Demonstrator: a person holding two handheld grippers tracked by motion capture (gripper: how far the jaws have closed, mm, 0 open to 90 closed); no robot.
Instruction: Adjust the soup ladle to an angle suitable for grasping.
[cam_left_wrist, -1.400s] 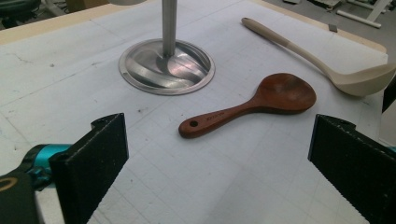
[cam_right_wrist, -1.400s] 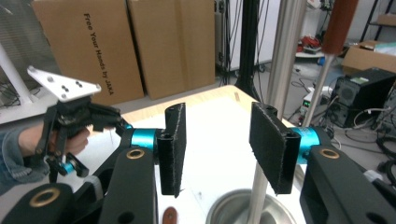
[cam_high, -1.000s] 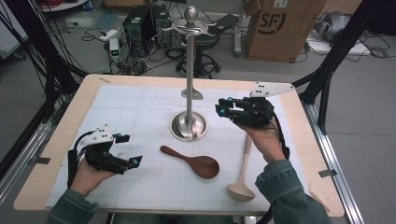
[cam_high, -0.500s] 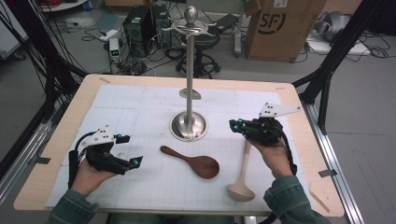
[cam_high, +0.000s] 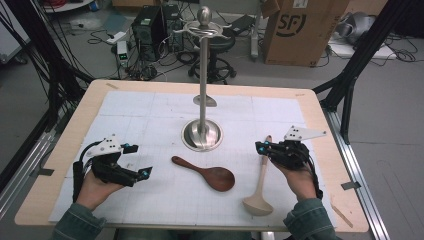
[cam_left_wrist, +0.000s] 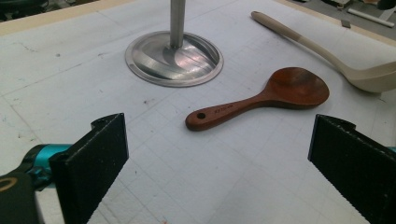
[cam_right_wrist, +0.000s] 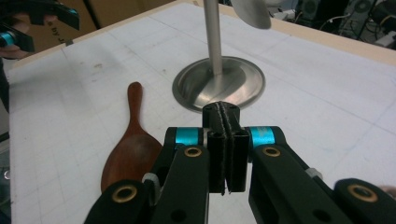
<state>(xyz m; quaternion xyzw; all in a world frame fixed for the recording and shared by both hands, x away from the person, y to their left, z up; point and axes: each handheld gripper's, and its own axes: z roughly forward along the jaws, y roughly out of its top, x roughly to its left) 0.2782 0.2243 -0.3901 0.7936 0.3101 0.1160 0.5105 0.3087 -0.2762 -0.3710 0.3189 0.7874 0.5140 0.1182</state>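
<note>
White gridded mat (cam_high: 150, 120): right claw (cam_high: 261, 148) together beside ladle (cam_high: 260, 187); left claw (cam_high: 137, 161) apart.

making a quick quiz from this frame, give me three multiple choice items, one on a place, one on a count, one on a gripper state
1. Where does the dark spoon lie?
A. between the grippers, in front of the stand's base
B. hung on the stand
C. off the table

2. How many spoons and ladles lie on the mat?
A. one
B. two
C. four

3. How do the right gripper's jaws stand?
A. wide open
B. shut, pads together
C. clamped on the dark spoon

Answers:
1 A: the high view shows it flat on the mat before the stand.
2 B: the dark spoon and the pale ladle.
3 B: the right gripper shows its pads pressed together with nothing between; the left gripper is the open one.
</note>
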